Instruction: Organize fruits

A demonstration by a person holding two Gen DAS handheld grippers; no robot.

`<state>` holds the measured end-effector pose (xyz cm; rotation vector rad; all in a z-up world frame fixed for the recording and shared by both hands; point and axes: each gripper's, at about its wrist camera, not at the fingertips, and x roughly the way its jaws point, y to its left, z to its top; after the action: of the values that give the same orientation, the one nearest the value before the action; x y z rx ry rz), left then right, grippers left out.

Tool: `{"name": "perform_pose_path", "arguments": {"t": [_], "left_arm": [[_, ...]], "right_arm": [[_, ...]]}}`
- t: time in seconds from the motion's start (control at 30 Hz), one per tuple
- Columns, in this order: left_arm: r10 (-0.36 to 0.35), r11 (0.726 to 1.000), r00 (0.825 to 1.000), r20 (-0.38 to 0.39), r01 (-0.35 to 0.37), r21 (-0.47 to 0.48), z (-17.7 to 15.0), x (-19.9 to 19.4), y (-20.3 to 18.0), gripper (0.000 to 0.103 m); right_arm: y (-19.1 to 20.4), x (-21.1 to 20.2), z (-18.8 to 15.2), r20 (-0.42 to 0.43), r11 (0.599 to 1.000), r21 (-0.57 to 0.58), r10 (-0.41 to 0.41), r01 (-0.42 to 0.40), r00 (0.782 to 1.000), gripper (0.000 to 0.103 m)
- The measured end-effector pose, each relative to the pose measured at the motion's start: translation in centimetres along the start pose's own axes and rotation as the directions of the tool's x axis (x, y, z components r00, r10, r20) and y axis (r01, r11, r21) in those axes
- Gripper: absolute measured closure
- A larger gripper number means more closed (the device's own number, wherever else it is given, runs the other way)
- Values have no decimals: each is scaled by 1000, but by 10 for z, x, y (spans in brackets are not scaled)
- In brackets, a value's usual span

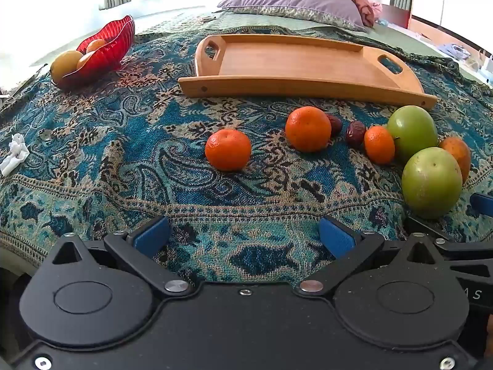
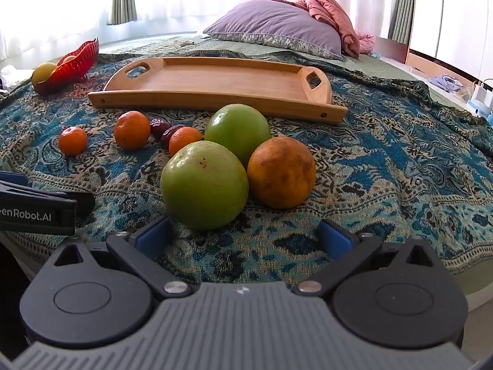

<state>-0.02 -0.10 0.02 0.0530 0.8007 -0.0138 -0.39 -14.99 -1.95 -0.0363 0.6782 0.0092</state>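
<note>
Fruit lies loose on a patterned blue cloth in front of an empty wooden tray (image 1: 286,61) (image 2: 215,77). In the left wrist view there are a small mandarin (image 1: 228,149), a larger one (image 1: 308,129), two dark dates (image 1: 356,133), a third mandarin (image 1: 379,144), two green apples (image 1: 431,182) and an orange (image 1: 457,154). My left gripper (image 1: 245,236) is open and empty, well short of the mandarins. My right gripper (image 2: 245,236) is open and empty, just in front of the near green apple (image 2: 205,185), with an orange (image 2: 282,172) beside it.
A red glass bowl (image 1: 107,49) (image 2: 75,61) with yellow and orange fruit sits at the far left. A crumpled white tissue (image 1: 14,152) lies at the left. A purple pillow (image 2: 274,27) lies behind the tray. The left gripper's side (image 2: 37,206) shows at the right wrist view's left edge.
</note>
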Motion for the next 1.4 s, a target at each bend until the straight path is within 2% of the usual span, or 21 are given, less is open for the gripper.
{"name": "perform_pose_path", "arguments": {"t": [0.27, 1.4], "left_arm": [[-5, 1000, 1000, 0, 5, -5, 0, 0, 1, 0], [-4, 1000, 1000, -1, 4, -4, 0, 0, 1, 0]], "right_arm": [[8, -1, -2, 18, 1000, 9, -19, 19, 1000, 0], [1, -3, -2, 18, 1000, 2, -1, 0, 1000, 0]]}}
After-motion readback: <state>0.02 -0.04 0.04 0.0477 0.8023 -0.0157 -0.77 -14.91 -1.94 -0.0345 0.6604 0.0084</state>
